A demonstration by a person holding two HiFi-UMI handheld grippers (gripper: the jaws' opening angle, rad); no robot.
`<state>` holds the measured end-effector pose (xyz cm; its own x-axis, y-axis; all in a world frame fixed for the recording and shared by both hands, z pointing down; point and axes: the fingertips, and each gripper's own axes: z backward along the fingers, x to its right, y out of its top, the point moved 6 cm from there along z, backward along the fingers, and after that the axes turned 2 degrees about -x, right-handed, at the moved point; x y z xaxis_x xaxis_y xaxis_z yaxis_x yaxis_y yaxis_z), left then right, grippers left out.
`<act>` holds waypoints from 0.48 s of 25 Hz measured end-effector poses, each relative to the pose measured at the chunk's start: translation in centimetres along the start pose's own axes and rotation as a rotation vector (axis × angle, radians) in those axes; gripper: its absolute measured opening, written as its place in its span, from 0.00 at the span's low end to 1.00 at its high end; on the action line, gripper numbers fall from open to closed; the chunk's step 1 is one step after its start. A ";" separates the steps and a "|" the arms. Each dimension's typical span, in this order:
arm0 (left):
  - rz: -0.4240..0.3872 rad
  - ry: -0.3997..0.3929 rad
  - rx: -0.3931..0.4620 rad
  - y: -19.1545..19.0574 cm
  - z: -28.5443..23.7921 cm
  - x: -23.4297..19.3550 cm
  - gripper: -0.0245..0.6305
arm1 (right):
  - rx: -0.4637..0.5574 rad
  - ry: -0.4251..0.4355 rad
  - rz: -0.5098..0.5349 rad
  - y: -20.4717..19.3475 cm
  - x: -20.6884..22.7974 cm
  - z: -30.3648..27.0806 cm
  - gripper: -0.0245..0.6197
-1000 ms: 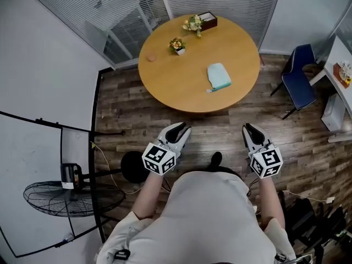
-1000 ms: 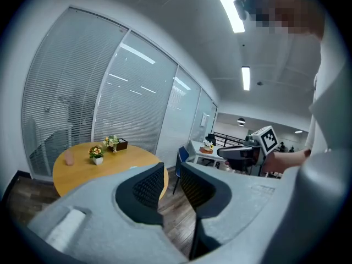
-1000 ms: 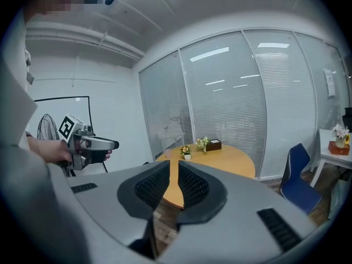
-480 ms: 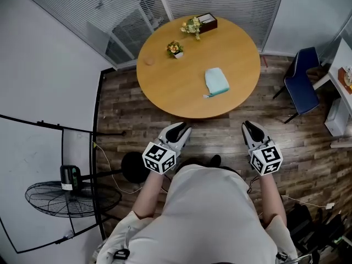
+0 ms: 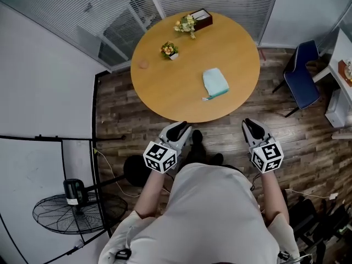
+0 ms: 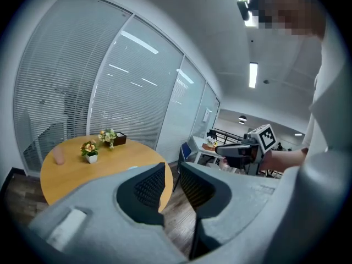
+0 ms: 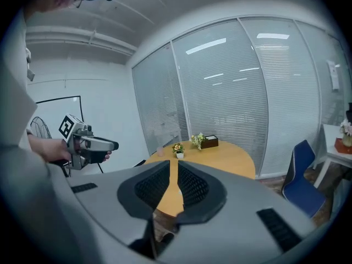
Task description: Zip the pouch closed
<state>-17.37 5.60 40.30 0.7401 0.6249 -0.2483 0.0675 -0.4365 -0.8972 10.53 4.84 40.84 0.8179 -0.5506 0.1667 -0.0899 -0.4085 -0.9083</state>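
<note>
A pale turquoise pouch (image 5: 215, 83) lies flat on the round wooden table (image 5: 165, 92), right of its middle, with a zip pull at its near left corner. My left gripper (image 5: 181, 126) hovers just short of the table's near edge, well apart from the pouch. In the left gripper view its jaws (image 6: 171, 166) stand a little apart with nothing between them. My right gripper (image 5: 248, 124) is level with it to the right, off the table's rim. The jaws of this gripper (image 7: 174, 164) show a narrow gap, and they hold nothing.
At the table's far side stand a small flower pot (image 5: 169, 50), a brown box with flowers (image 5: 192, 21) and a small pink thing (image 5: 143, 64). A blue chair (image 5: 302, 76) is to the right, a floor fan (image 5: 77, 213) to the near left. Glass walls with blinds are behind.
The person has stepped toward the table. Both grippers have come up to its near edge, and the table with the pouch lies closer in the head view.
</note>
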 end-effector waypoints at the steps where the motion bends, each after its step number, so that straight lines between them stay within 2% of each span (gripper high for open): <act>1: -0.005 -0.009 -0.004 0.2 -0.4 -0.7 0.17 | -0.001 -0.009 -0.002 0.3 0.2 -0.6 0.10; 8: -0.041 -0.095 -0.039 2.1 -3.4 -6.8 0.17 | -0.025 -0.066 -0.024 2.2 0.9 -5.7 0.10; 12: -0.066 -0.156 -0.089 2.5 -5.4 -10.0 0.17 | -0.048 -0.098 -0.039 2.8 1.0 -8.9 0.10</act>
<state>-20.98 -5.18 42.52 0.6201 0.7438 -0.2495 0.1764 -0.4420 -0.8795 6.09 -3.30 41.89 0.8725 -0.4612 0.1613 -0.0824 -0.4642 -0.8819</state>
